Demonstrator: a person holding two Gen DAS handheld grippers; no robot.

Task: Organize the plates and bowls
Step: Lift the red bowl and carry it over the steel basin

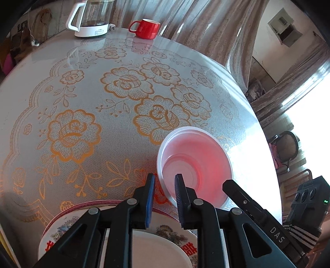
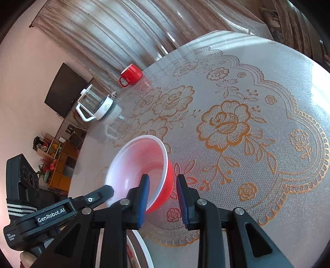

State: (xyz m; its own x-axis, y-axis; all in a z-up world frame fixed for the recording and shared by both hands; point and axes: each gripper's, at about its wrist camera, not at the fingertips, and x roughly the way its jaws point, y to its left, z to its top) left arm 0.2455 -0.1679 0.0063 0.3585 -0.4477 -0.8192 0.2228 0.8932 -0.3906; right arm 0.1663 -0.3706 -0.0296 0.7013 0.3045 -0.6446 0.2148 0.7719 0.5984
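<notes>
A red plastic bowl with a white inside (image 1: 196,165) (image 2: 140,165) is tilted on the table. My left gripper (image 1: 165,181) straddles its near left rim with a gap between the fingers. My right gripper (image 2: 162,182) straddles the opposite rim, one finger inside and one outside, also with a gap. Neither gripper presses the wall as far as I can see. Below my left gripper lies a decorated plate (image 1: 61,228) with a white dish (image 1: 163,251) on it. The plate's edge shows in the right wrist view (image 2: 142,247).
The round table (image 1: 82,103) has a lace floral cover. A red mug (image 1: 147,28) (image 2: 131,75) and a glass kettle (image 1: 92,18) (image 2: 94,103) stand at its far edge. Curtains hang behind. A chair (image 1: 286,148) stands beside the table.
</notes>
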